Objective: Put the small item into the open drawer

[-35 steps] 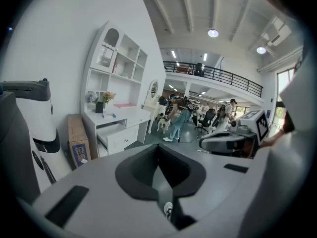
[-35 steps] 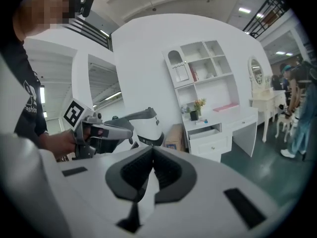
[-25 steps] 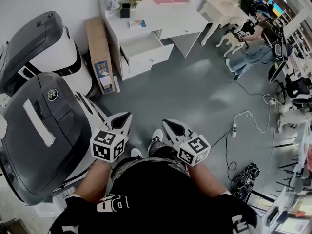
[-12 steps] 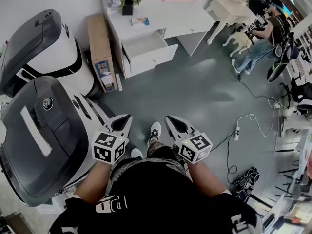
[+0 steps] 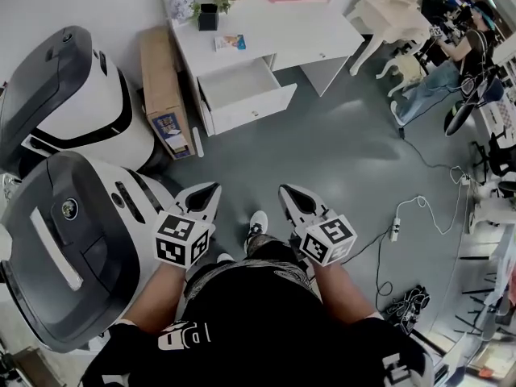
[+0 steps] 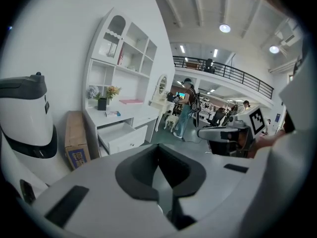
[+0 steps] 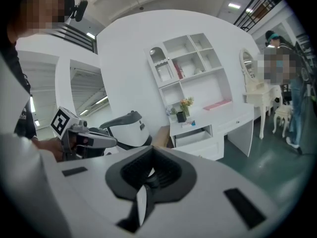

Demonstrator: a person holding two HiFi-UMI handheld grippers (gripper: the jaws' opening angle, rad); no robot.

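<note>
Forearms reach forward side by side; left gripper [image 5: 206, 193] and right gripper [image 5: 290, 193] point toward 12 o'clock, jaws pressed together, empty. The small item [image 5: 229, 43] lies on the desk [image 5: 284, 29], about 12 o'clock from the open drawer [image 5: 241, 85].

Small item [image 5: 229, 42]: flat, colourful, lies on the white desk [image 5: 282, 31]. Drawer [image 5: 239, 85] just below: white, pulled open.

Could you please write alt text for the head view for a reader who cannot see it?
A person in a black top holds the left hand-held gripper and right hand-held gripper, both shut and empty, over a grey floor, facing a white desk whose drawer stands open. A small colourful item lies on the desktop.
</note>
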